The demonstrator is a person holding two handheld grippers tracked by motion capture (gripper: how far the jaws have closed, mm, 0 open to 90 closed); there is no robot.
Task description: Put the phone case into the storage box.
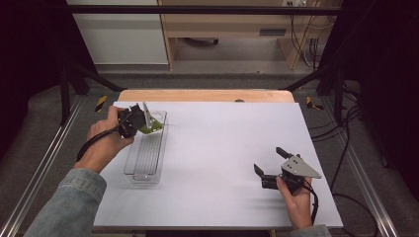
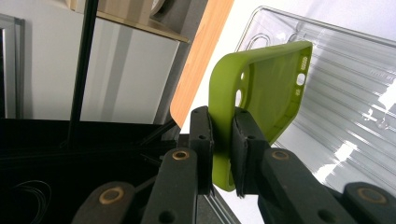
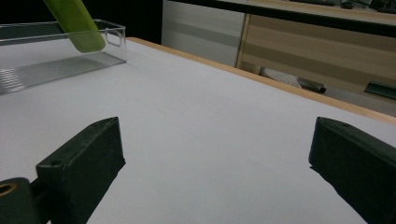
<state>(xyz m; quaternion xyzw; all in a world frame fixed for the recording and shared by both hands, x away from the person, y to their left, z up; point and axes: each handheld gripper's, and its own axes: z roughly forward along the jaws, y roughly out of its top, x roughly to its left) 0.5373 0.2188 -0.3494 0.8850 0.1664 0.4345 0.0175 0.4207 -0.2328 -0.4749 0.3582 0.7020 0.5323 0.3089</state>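
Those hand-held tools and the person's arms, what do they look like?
Each tool is black, with two blocky jaws on arms pinned by brass-coloured rivets. The right tool carries a grey three-cornered plate with small holes; the left tool has one too, seen edge-on. A black cable trails from each. The person wears blue denim sleeves.

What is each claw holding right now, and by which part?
The left claw is shut on the green phone case, pinching one side wall near a corner, above the clear tray. The right claw is open, holding nothing.
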